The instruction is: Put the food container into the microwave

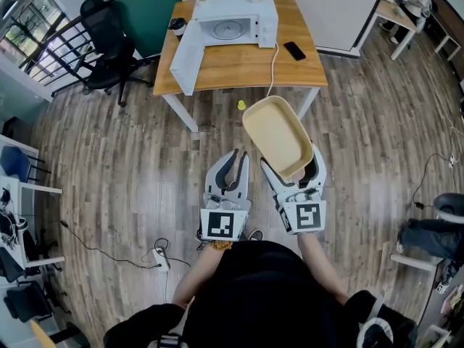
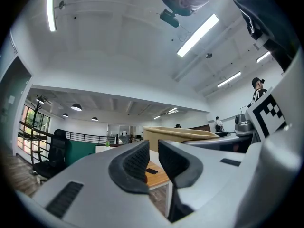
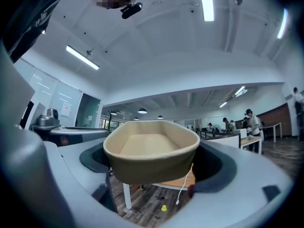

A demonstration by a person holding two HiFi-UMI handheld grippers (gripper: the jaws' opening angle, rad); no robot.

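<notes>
The right hand-held gripper (image 1: 293,168) is gripping the food container (image 1: 277,135) by its near end, with the jaws spread wide around the tub's walls. That is probably why the container is sticking out ahead of it, open side up and level enough to carry. The tub is beige and looks empty. It is hanging in the air over the wooden floor, well short of the table (image 1: 290,71).

The left hand-held gripper (image 1: 226,171) is riding beside it with its jaws drawn narrow, only a slim gap showing and nothing between them. It seems to be along as a spare hand.

On the table the white microwave (image 1: 232,20) is standing with its door (image 1: 187,60) swung fully open toward the person's left. The cavity is facing the approach, so the tub can likely go straight in. A dark phone (image 1: 294,50) is lying just to the right of it.

No brand or lettering is showing clearly enough to read. The only printed marks are the black-and-white square patterns on the two marker cubes (image 1: 222,224).
</notes>
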